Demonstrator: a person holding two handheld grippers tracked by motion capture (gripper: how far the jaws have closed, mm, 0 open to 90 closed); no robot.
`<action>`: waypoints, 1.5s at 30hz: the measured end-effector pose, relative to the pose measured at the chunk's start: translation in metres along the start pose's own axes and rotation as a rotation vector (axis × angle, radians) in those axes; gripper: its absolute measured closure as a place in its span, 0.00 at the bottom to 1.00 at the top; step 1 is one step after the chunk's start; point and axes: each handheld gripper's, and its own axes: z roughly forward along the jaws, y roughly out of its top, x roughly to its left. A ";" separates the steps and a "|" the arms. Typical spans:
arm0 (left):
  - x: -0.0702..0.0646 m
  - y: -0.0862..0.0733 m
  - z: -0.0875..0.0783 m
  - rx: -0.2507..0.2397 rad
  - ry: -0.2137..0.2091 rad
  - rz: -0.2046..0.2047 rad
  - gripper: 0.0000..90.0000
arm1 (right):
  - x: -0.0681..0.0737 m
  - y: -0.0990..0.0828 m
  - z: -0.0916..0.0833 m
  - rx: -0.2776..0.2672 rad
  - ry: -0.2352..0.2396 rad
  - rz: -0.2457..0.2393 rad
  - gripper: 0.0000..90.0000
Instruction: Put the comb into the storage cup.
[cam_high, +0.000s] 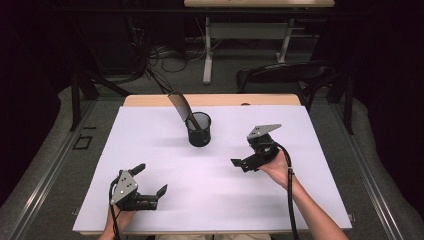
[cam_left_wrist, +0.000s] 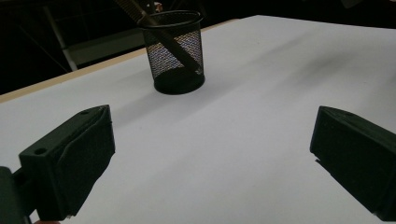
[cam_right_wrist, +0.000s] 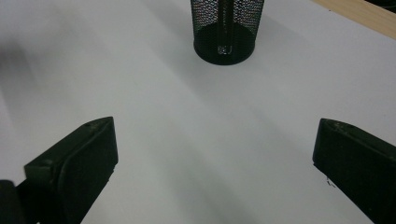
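Both grippers are empty and spread wide: left gripper (cam_high: 151, 179) low over the white bench (cam_high: 150, 150), right gripper (cam_high: 249, 148) further up. Black mesh cup (cam_high: 199, 129) stands mid-bench, dark flat stick (cam_high: 181, 106) leaning inside. I'd approach slowly and avoid tipping the cup.

I can read no text, label, brand, number or sign anywhere on my feeds; nothing legible stands on any surface.
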 end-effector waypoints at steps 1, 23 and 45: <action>0.000 0.000 0.000 0.001 0.000 0.002 0.00 | 0.000 -0.002 -0.002 -0.003 -0.001 -0.002 0.00; -0.001 0.000 0.000 0.001 0.002 0.002 0.00 | 0.008 -0.035 -0.036 -0.066 -0.040 0.022 0.00; -0.001 0.000 0.000 -0.001 0.005 0.002 0.00 | 0.020 -0.076 -0.059 -0.118 -0.099 0.023 0.00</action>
